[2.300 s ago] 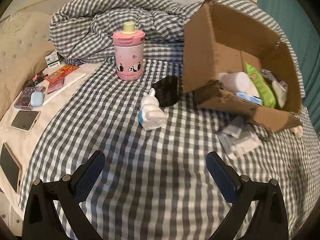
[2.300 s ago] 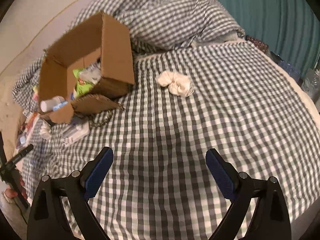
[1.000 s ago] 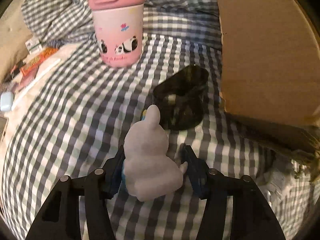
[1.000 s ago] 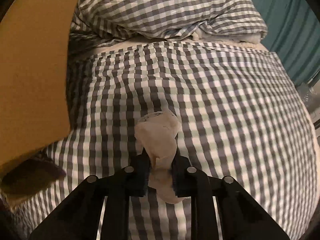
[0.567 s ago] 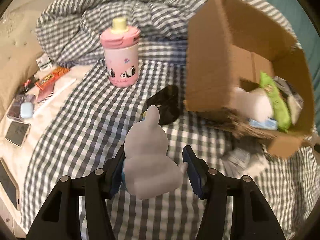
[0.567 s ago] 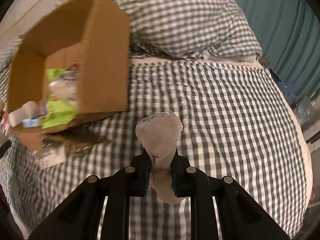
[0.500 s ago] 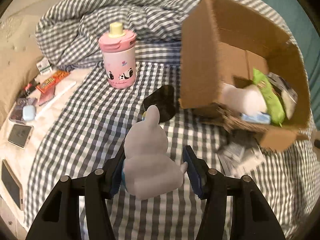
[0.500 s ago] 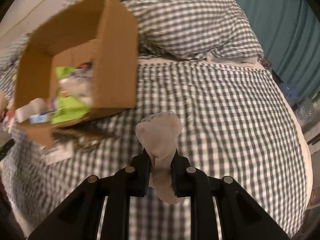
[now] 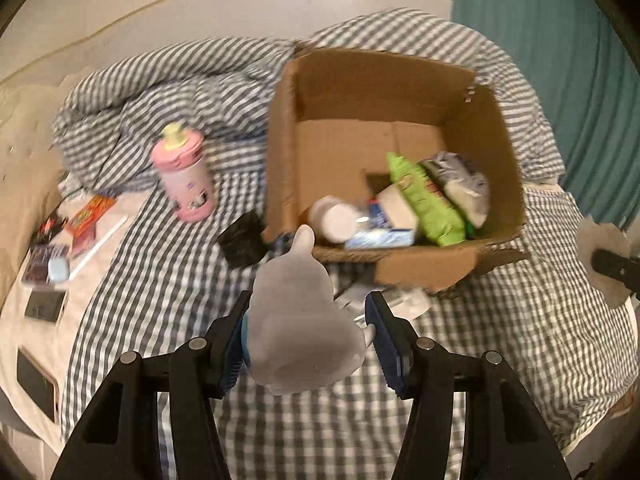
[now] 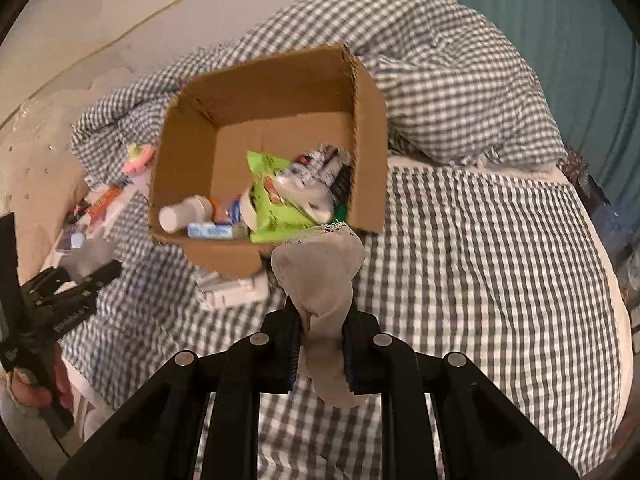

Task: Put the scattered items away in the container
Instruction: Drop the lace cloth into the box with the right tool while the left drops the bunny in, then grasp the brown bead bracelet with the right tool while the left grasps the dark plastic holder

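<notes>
the left gripper (image 9: 306, 342) grips a pale grey rabbit-shaped soft toy (image 9: 300, 320) between its 2 blue-padded fingers (image 9: 232, 344), jaws about half way apart and pressed on the toy's sides. the toy hangs in the air above the grey-and-white checked bedspread (image 9: 160, 280), its ear pointing toward the open brown cardboard box (image 9: 492, 128) that sits on the bed ahead.

the right gripper (image 10: 320, 344) has its jaws nearly closed, pinching a crumpled cream-coloured cloth with a lacy edge (image 10: 320, 280). the cloth sticks up past the fingertips and sags below them, held just in front of the box's near wall (image 10: 224, 256).

inside the box lie a white cylindrical bottle (image 10: 184, 212), a light blue flat pack (image 10: 210, 230), a bright green snack packet (image 10: 272, 204) and a silvery crinkled wrapper (image 10: 312, 184). the far half of the box floor is bare.

left of the box a pink drinking bottle with panda prints and a yellow-green cap (image 9: 182, 176) stands upright, and a black glossy pouch (image 9: 242, 238) lies between it and the box corner. a white plastic-wrapped pack (image 10: 236, 292) lies on the bedspread against the box's front flap. at the bed's left edge lie an orange candy wrapper (image 9: 90, 214) and a dark phone (image 9: 44, 306). a rumpled checked duvet (image 10: 440, 80) is heaped behind the box.
</notes>
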`<control>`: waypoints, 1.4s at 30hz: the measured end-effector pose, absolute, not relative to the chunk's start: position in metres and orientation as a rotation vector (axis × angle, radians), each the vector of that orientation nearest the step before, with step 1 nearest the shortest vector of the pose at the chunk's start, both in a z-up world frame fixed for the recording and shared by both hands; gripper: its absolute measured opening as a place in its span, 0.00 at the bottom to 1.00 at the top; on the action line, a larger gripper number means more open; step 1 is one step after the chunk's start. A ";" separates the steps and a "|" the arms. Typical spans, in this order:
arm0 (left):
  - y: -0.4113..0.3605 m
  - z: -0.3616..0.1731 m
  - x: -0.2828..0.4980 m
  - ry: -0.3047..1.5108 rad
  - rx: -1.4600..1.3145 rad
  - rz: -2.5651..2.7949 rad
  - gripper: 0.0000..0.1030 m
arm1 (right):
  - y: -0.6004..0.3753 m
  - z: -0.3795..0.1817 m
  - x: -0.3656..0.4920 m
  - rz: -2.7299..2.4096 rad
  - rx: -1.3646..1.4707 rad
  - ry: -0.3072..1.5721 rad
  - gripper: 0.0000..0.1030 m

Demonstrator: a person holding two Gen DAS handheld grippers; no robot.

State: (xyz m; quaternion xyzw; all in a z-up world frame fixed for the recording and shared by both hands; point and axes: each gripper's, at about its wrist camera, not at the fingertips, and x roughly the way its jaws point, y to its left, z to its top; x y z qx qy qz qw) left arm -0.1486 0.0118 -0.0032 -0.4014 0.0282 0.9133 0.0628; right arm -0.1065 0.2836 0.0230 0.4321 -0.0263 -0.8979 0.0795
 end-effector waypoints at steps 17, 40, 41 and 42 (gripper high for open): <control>0.068 0.005 -0.280 0.098 -1.169 2.746 0.60 | 0.225 0.027 -0.244 -2.596 1.211 -0.095 0.18; -0.019 -0.010 -0.196 -0.014 -1.215 2.919 1.00 | 0.260 0.017 -0.148 -2.677 1.222 -0.237 0.90; -0.024 -0.017 -0.188 -0.064 -1.223 2.904 1.00 | 0.260 0.016 -0.141 -2.681 1.219 -0.246 0.90; -0.029 -0.025 -0.181 -0.109 -1.237 2.888 1.00 | 0.258 0.012 -0.132 -2.684 1.225 -0.255 0.90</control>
